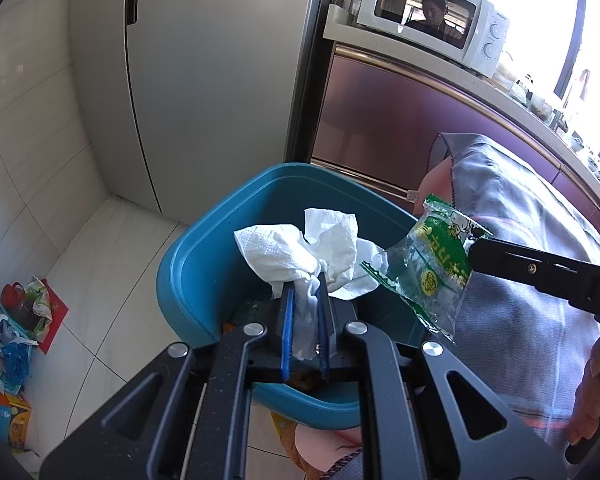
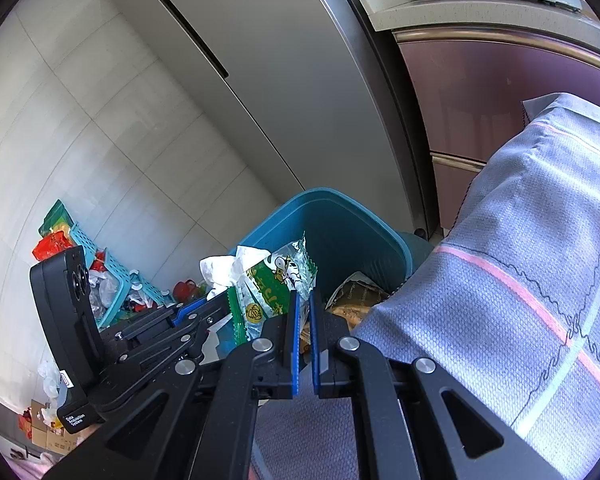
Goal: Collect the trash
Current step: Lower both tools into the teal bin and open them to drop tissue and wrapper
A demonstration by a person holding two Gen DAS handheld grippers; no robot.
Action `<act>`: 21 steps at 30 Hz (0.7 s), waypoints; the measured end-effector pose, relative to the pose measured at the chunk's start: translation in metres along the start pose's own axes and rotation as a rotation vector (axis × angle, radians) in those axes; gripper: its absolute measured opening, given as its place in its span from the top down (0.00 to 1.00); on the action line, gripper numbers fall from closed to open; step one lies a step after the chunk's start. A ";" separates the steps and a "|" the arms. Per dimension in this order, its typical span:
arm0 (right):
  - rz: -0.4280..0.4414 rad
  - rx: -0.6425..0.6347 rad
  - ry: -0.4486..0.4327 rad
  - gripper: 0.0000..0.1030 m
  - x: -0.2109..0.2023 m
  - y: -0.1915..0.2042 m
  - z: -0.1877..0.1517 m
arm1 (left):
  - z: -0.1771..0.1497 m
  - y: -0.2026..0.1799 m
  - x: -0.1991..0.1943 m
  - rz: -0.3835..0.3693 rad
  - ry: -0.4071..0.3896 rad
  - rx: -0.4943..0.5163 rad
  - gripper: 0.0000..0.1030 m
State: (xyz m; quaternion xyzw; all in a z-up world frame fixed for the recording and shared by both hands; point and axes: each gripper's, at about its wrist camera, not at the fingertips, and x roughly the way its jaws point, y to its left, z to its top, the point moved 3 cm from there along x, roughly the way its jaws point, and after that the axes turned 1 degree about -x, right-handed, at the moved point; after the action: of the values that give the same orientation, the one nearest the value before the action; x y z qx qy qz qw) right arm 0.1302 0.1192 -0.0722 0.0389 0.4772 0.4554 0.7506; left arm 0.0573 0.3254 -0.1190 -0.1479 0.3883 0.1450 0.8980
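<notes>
A crumpled white tissue point(image 1: 300, 252) and a green-printed clear wrapper point(image 1: 432, 268) hang above the open teal bin point(image 1: 188, 264).

Blue bin point(image 1: 188, 256) mouth open below, grey cloth point(image 1: 520, 240) crowding its right — fridge point(image 1: 220, 80) behind

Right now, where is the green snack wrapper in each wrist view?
Left wrist: green wrapper at right of centre, held by the right gripper, beside the tissue.
Right wrist: wrapper at centre, just left of the fingertips, over the bin.
Shared landmark: the blue bin.
</notes>
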 end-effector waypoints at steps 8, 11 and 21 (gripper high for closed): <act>-0.013 0.004 0.021 0.96 0.011 0.001 0.001 | -0.002 0.003 0.011 0.014 0.017 -0.013 0.89; -0.020 0.011 0.030 0.96 0.015 0.001 0.000 | -0.003 0.004 0.015 0.017 0.025 -0.018 0.89; -0.050 0.014 0.054 0.96 0.023 0.007 0.004 | -0.004 0.006 0.030 0.028 0.051 -0.030 0.88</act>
State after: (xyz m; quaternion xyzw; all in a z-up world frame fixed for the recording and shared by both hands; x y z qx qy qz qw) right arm 0.1318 0.1416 -0.0825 0.0199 0.5012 0.4343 0.7482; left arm 0.0724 0.3336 -0.1452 -0.1596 0.4109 0.1598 0.8832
